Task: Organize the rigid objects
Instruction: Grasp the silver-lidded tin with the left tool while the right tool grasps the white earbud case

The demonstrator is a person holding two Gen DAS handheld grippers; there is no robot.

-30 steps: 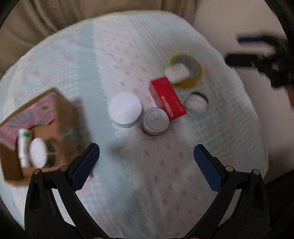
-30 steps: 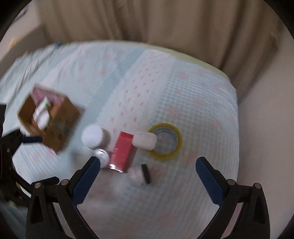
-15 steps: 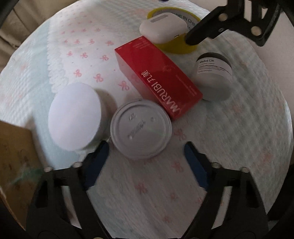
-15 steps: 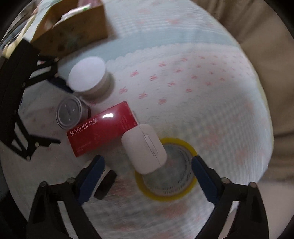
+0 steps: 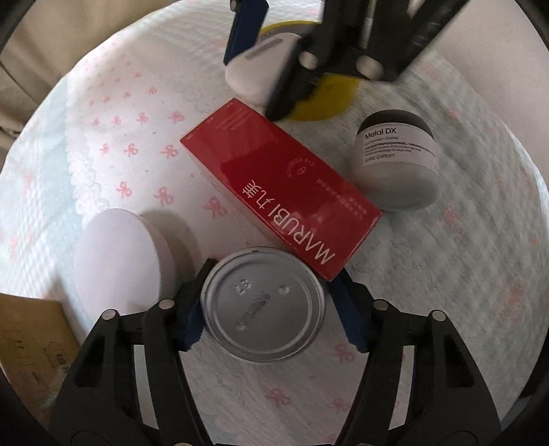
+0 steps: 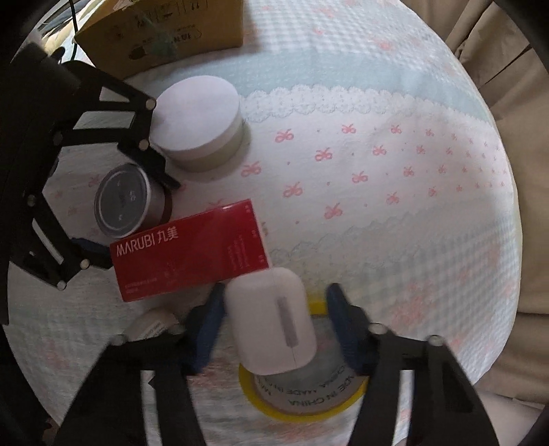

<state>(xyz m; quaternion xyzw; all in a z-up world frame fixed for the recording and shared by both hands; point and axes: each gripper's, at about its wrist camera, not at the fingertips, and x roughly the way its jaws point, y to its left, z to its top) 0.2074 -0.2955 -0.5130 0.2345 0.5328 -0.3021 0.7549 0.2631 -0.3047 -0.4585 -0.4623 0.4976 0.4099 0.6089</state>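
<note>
My left gripper (image 5: 271, 308) is open, its jaws on either side of a silver-lidded tin (image 5: 262, 305), also in the right wrist view (image 6: 123, 200). My right gripper (image 6: 274, 319) is open around a white case (image 6: 272, 320) that lies on a yellow tape roll (image 6: 305, 394); the case also shows in the left wrist view (image 5: 257, 73). A red MARUBI box (image 5: 281, 190) lies between them. A white-lidded jar (image 5: 120, 257) stands left of the tin. A Metal DX jar (image 5: 398, 161) lies on its side at the right.
A cardboard box (image 6: 164, 31) stands beyond the white-lidded jar, its corner in the left wrist view (image 5: 31, 332). The objects lie on a patterned cloth (image 6: 377, 154) over a round table. A beige curtain (image 6: 514, 103) hangs behind.
Both grippers have come down from above the table. The left now straddles the silver-lidded tin and the right straddles the white case, with the jaws narrower than before.
</note>
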